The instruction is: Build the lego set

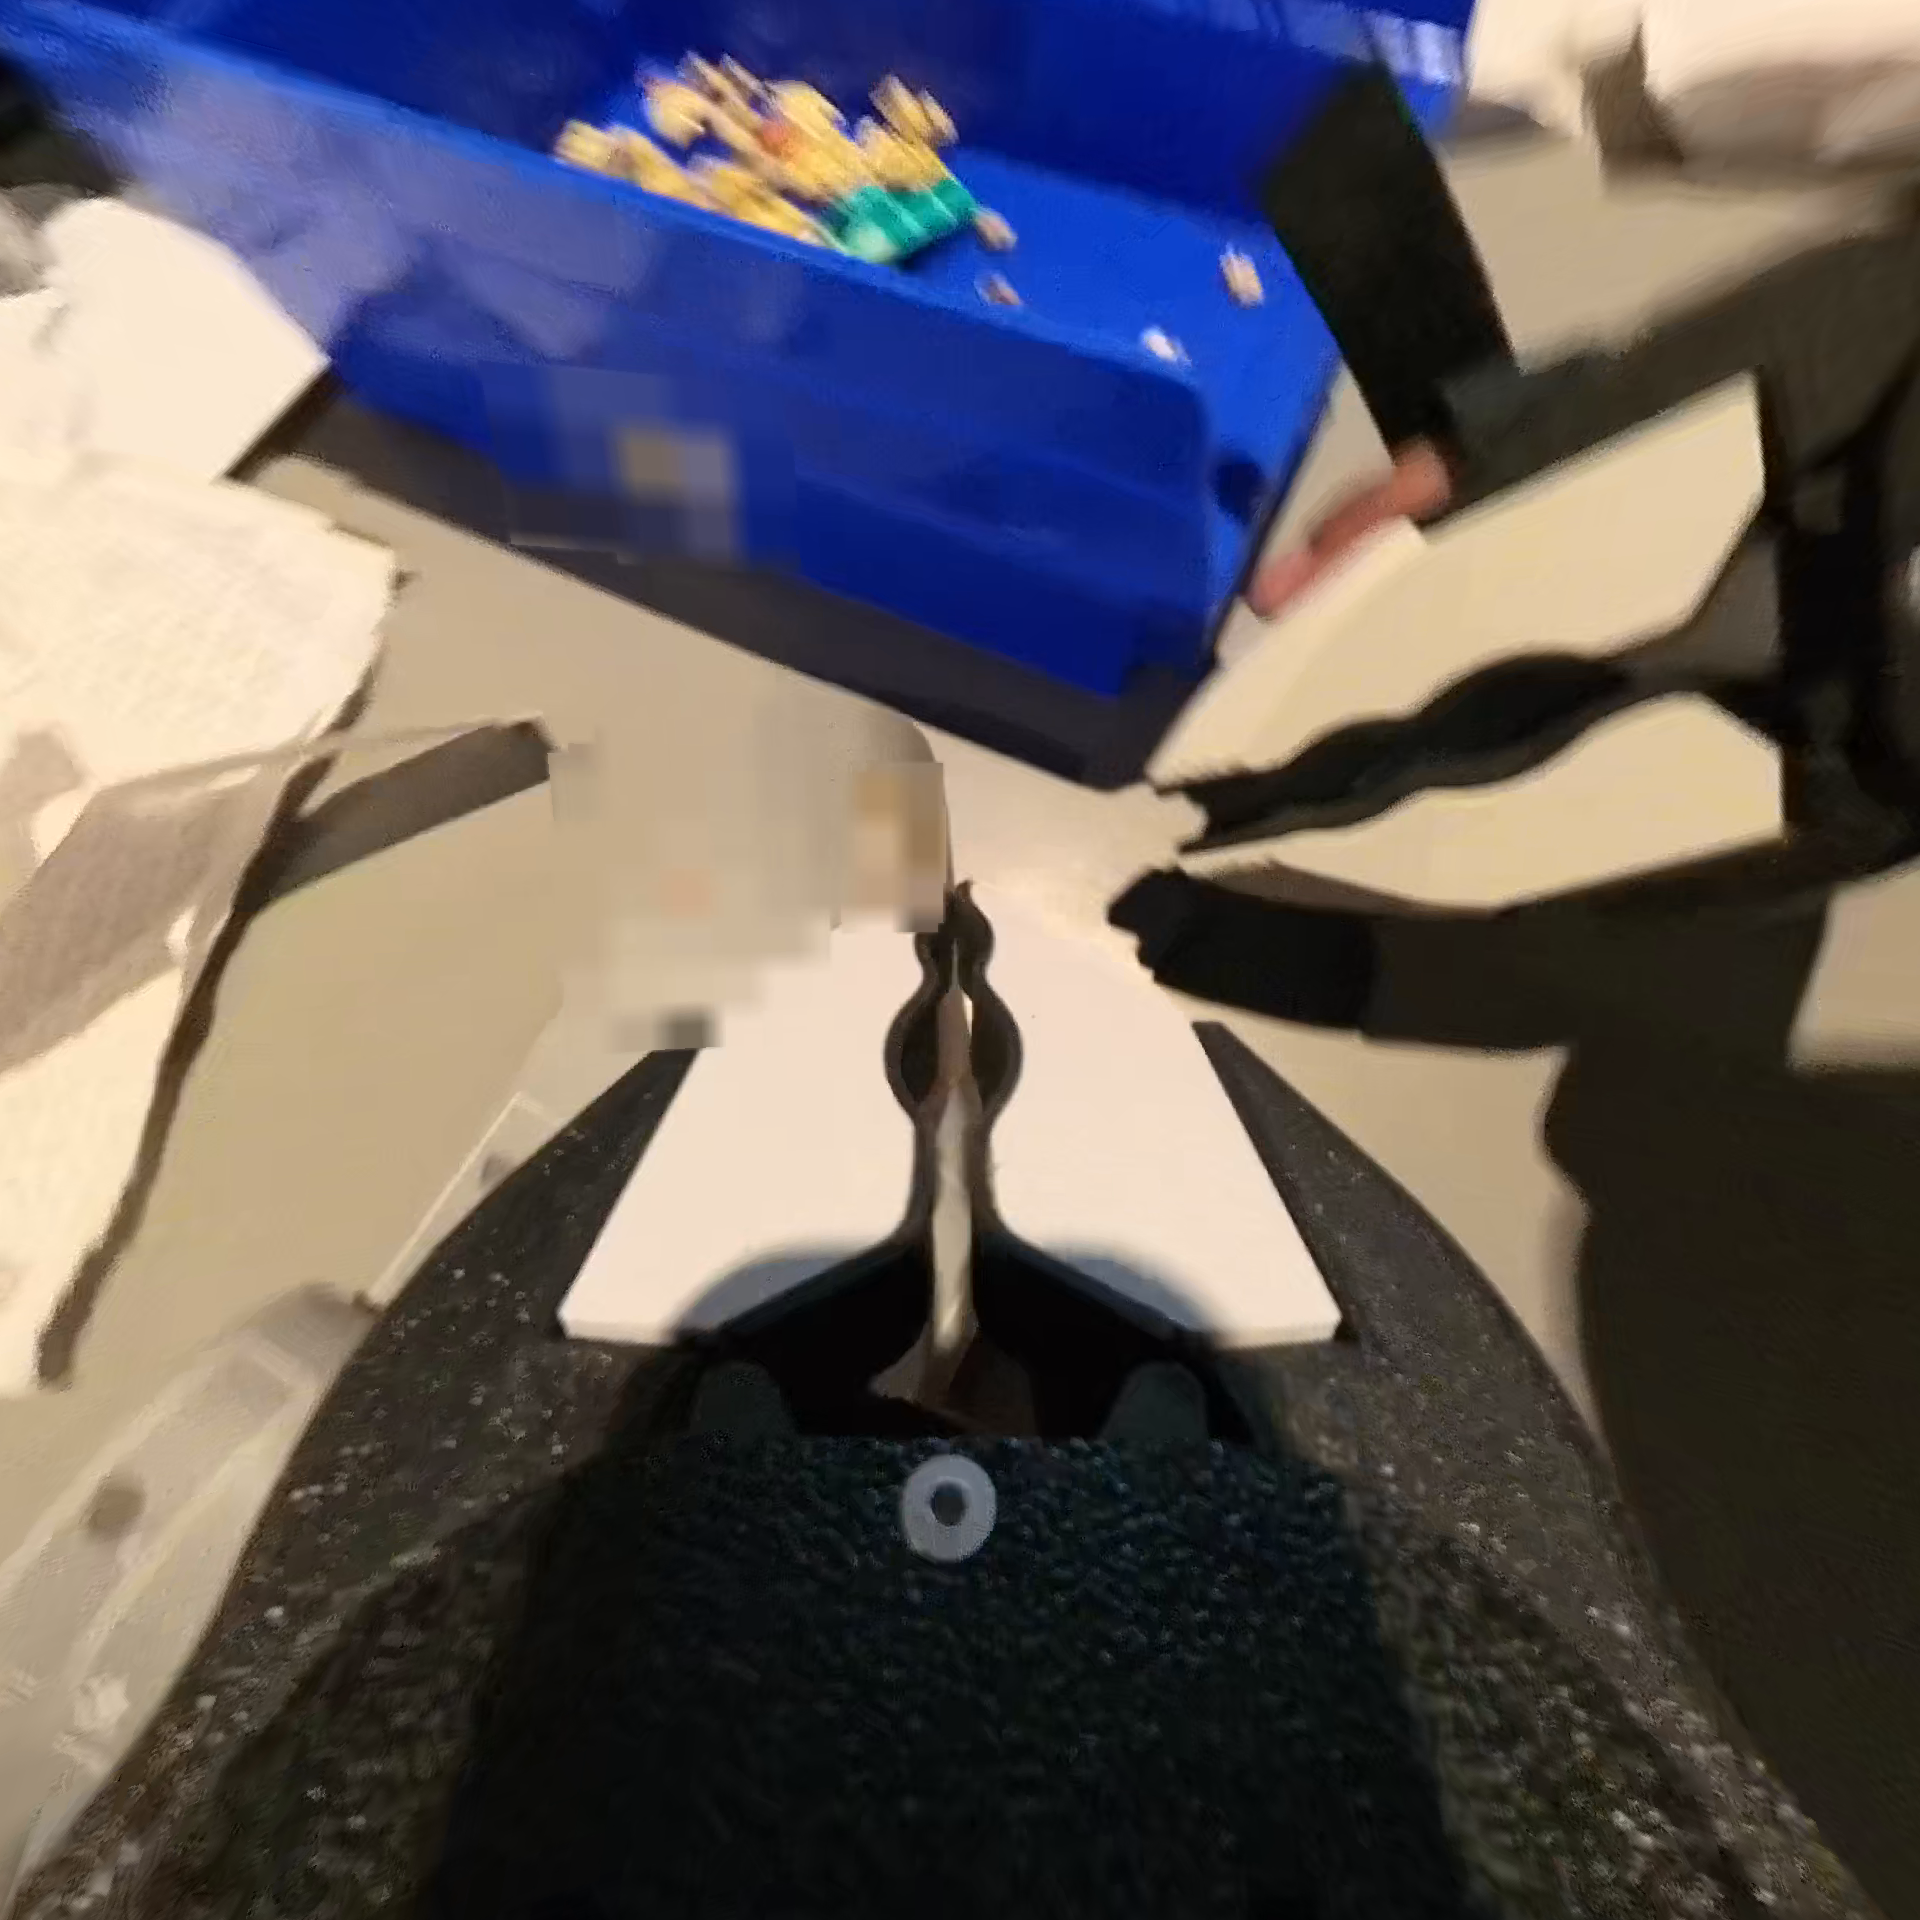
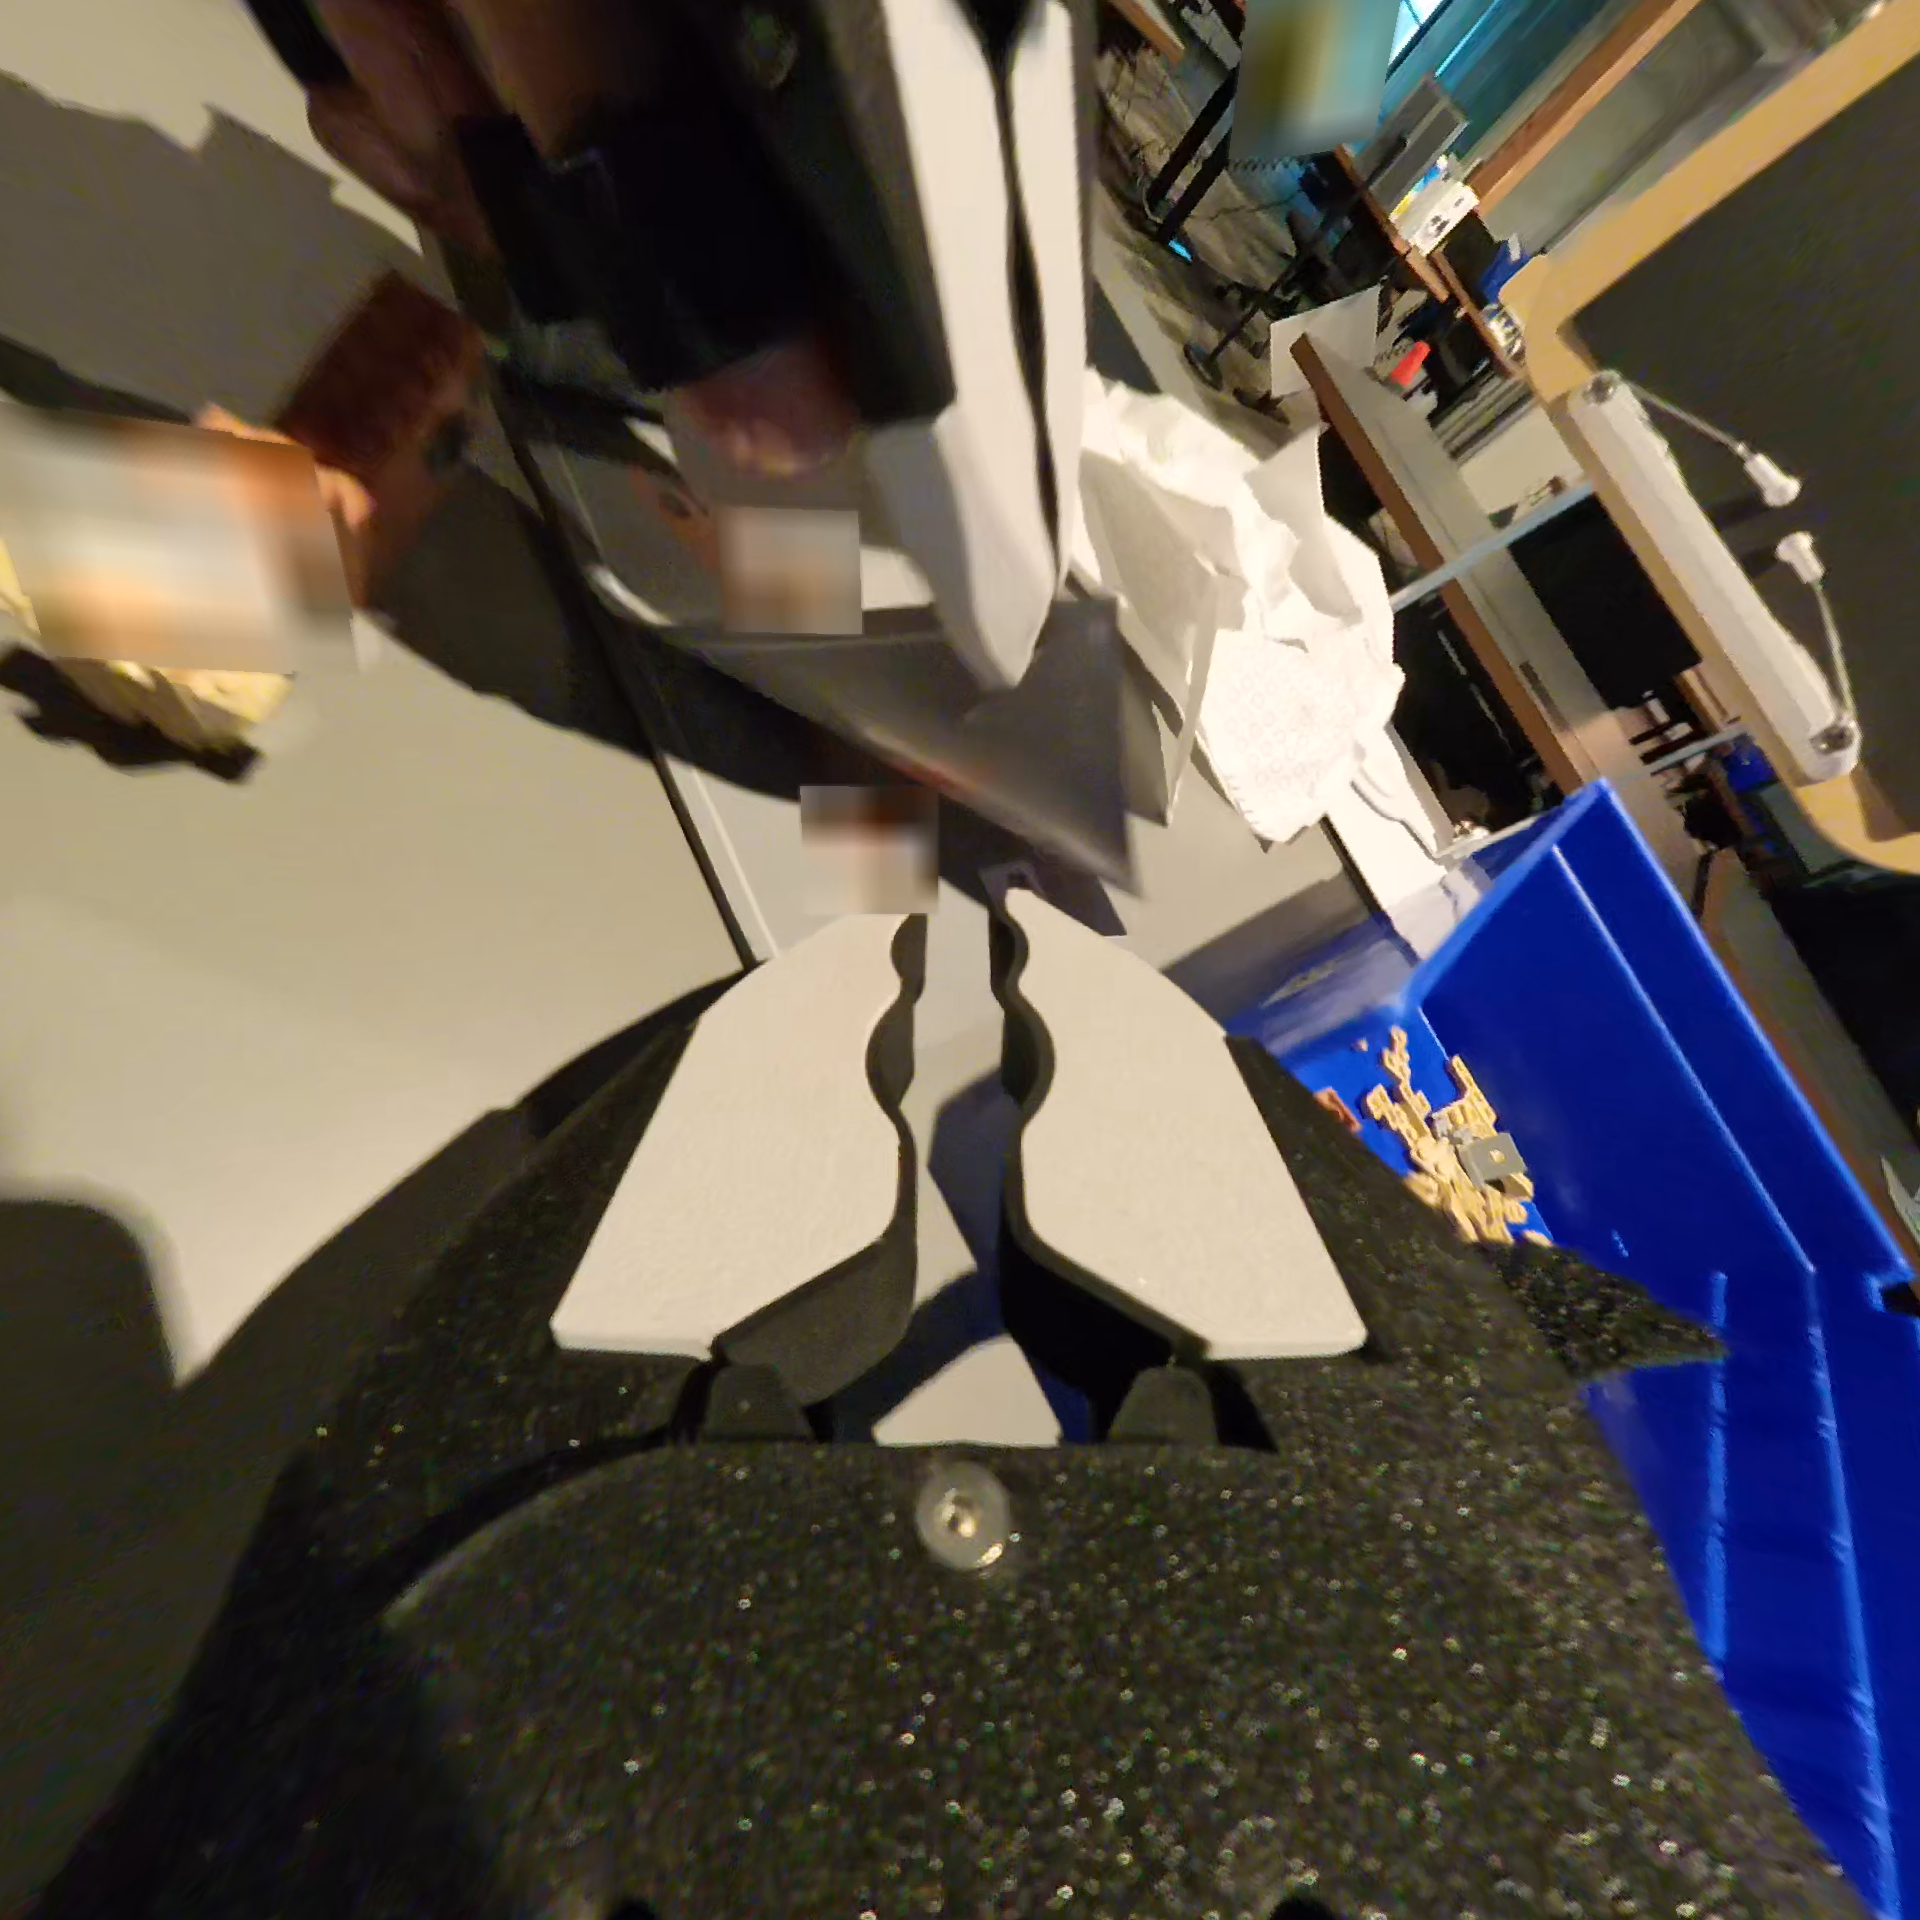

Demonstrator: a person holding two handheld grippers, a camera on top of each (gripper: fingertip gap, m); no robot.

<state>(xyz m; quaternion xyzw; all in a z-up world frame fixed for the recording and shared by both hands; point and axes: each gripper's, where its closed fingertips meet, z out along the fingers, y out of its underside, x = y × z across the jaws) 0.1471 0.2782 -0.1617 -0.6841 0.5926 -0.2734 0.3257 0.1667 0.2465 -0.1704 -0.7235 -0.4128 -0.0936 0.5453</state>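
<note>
Far left: I see crumpled white paper (image 1: 156, 623) on the table (image 1: 436, 935), all motion-blurred.
Left gripper (image 1: 958, 925): my fingers are pressed together on a thin pale sheet (image 1: 954, 1226) standing edge-on between the pads; can't tell what the sheet is.
Writing: mosaic patches sit over the sheet area and the bin front; nothing readable anywhere, no brand I can make out.
Blue bin (image 1: 831, 436): far centre in the left wrist view, just beyond my left fingertips; in the right wrist view its wall (image 2: 1662, 1195) is at near right.
Lego pieces (image 1: 769, 166): loose in the bin, mostly tan/yellow with a green one, blurred; also seen (image 2: 1455, 1143) from the right wrist view, tan with a grey one.
Right gripper (image 1: 1164, 842): comes in from the right in the left view, tips close to my left tips. In its own view (image 2: 961, 935) the fingers stand slightly apart, nothing between them.
Hand (image 1: 1351, 520): bare fingers at the bin's right end, dark sleeve above.
Far right, right wrist view: wooden desks with clutter (image 2: 1455, 260), more crumpled paper (image 2: 1247, 582).
</note>
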